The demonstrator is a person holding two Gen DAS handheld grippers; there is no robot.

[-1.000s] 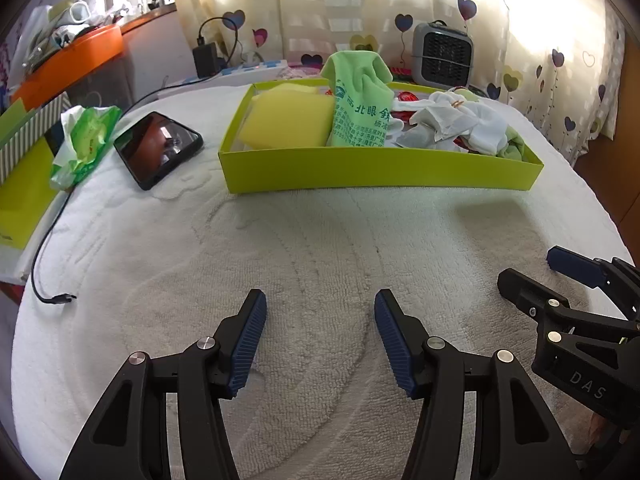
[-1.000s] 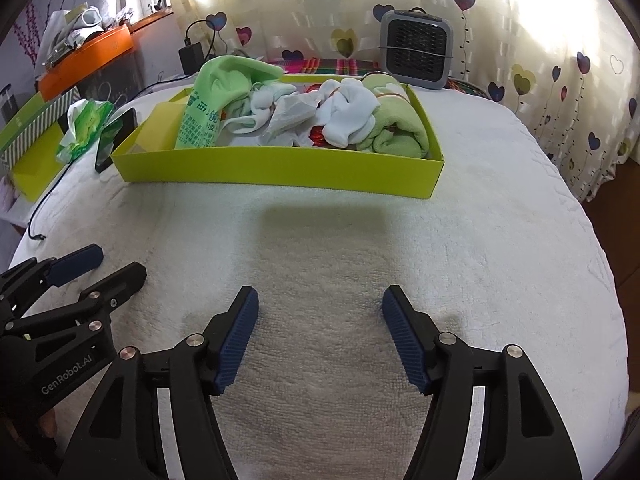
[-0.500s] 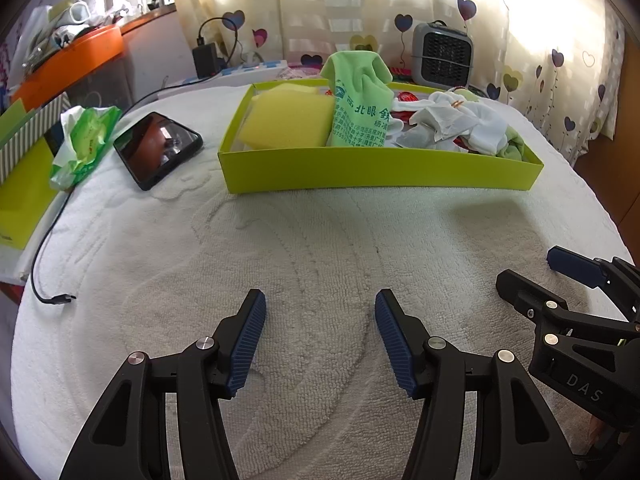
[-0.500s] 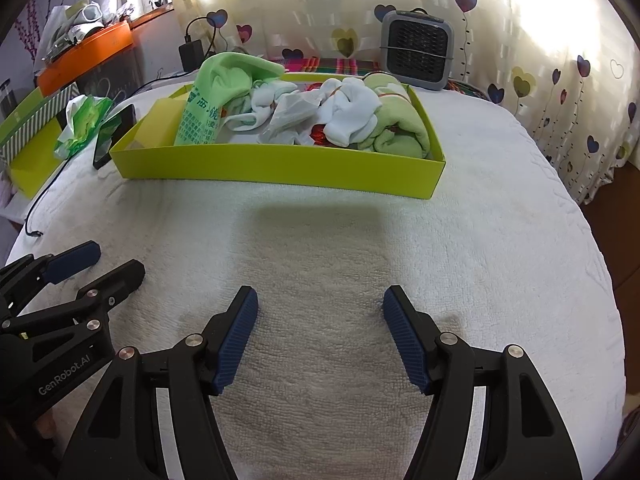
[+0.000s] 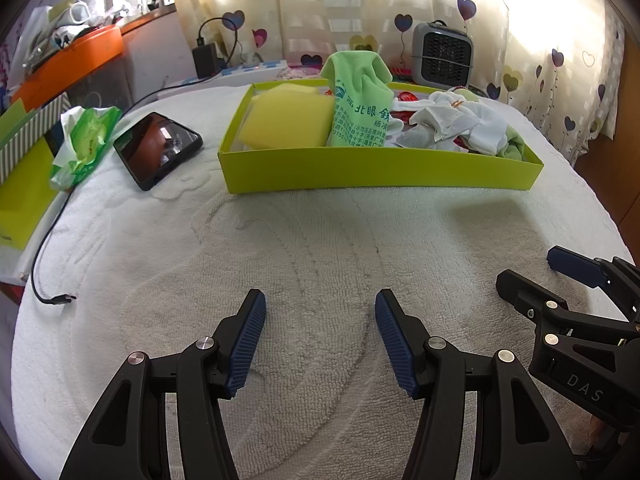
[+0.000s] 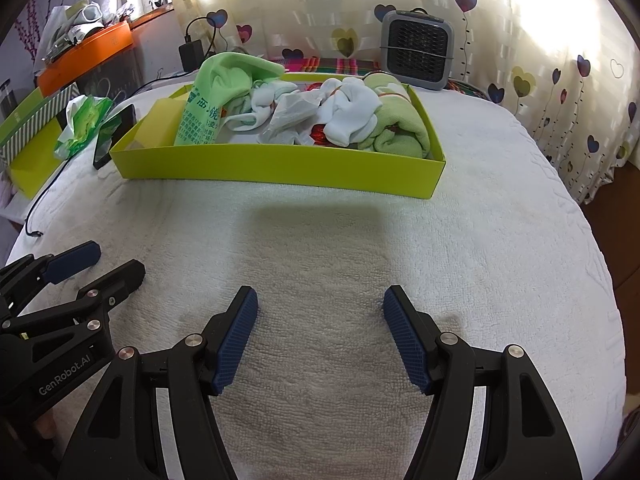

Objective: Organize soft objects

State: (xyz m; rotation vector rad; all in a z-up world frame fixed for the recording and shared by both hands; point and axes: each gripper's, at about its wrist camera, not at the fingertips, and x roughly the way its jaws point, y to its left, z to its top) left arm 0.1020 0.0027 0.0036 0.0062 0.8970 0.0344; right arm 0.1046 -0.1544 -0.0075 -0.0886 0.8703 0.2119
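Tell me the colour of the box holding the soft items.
Lime green box, clearest in the right wrist view.

Shallow lime-green cardboard tray [image 6: 276, 168] holds a yellow foam sponge block [image 5: 286, 122] and white socks [image 6: 352, 110]. Light-green cloth [image 5: 358, 98] has teal print; cream curtain [image 6: 540, 40] has a heart pattern.

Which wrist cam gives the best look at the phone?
Left wrist: the phone lies face up on the white towel left of the yellow-green box, whole screen visible. Right wrist shows it only edge-on, partly hidden behind the box corner.
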